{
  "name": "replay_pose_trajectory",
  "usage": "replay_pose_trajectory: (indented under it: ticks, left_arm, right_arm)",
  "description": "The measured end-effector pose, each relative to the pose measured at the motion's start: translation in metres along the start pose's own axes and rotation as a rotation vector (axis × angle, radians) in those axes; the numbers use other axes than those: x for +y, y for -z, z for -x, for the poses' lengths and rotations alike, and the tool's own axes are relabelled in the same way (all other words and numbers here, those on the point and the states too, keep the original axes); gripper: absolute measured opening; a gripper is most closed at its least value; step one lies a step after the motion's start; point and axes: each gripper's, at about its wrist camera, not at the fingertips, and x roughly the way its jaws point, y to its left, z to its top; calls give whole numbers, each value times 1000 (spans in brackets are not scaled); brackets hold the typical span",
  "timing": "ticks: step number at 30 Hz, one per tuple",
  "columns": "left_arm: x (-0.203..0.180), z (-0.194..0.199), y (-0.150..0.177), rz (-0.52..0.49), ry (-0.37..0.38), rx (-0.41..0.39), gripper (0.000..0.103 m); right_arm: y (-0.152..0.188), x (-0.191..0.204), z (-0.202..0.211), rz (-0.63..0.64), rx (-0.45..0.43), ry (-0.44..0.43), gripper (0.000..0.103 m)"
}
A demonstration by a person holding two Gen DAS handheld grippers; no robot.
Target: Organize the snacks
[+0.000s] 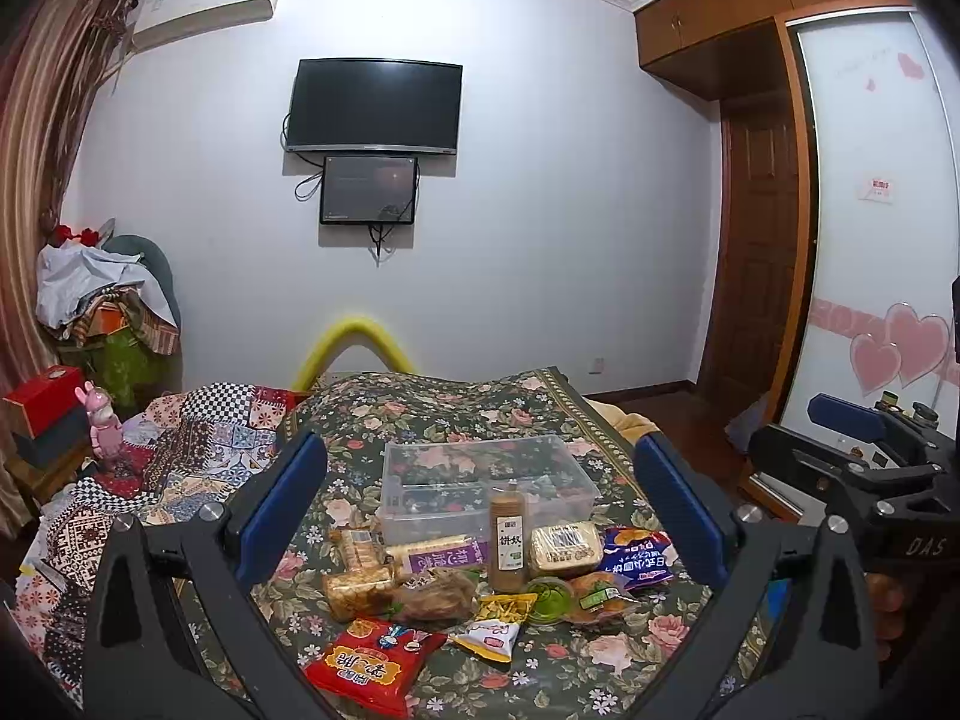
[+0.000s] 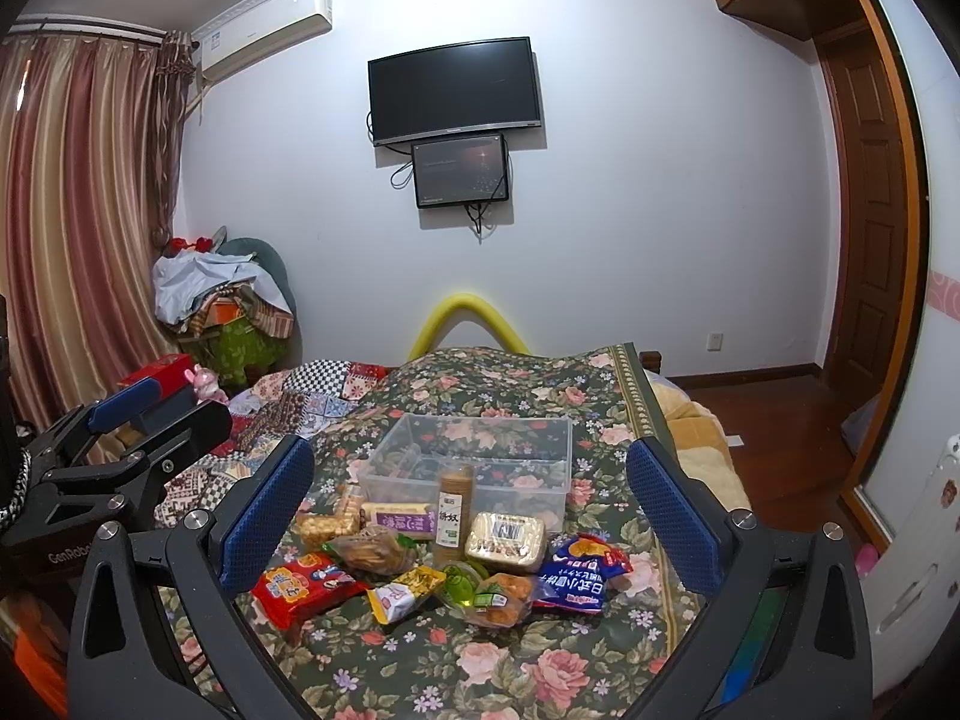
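- Sorting has not begun, I judge: the clear bin [image 1: 489, 480] looks empty, with the snacks [image 2: 444, 558] heaped on the bed [image 2: 480, 660] just before it.
- Left gripper [image 1: 480, 516] and right gripper [image 2: 468, 510]: jaws wide, holding nothing, raised above the bed.
- The pile lies ahead, framed between the jaws; next likely calls for lowering onto one packet.

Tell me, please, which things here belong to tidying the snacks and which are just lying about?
For the job:
clear box
red packet
blue packet
biscuit tube
purple box

Just lying about:
television
pink toy
clothes pile
yellow foam tube
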Motion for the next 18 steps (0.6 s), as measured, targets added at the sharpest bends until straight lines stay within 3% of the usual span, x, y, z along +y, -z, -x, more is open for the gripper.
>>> replay_pose_trajectory:
  ticks: [18]
  left_arm:
    - [1,-6,3,-4,-7,12,103]
  right_arm:
    - [2,-2,-6,-1,26,2,103]
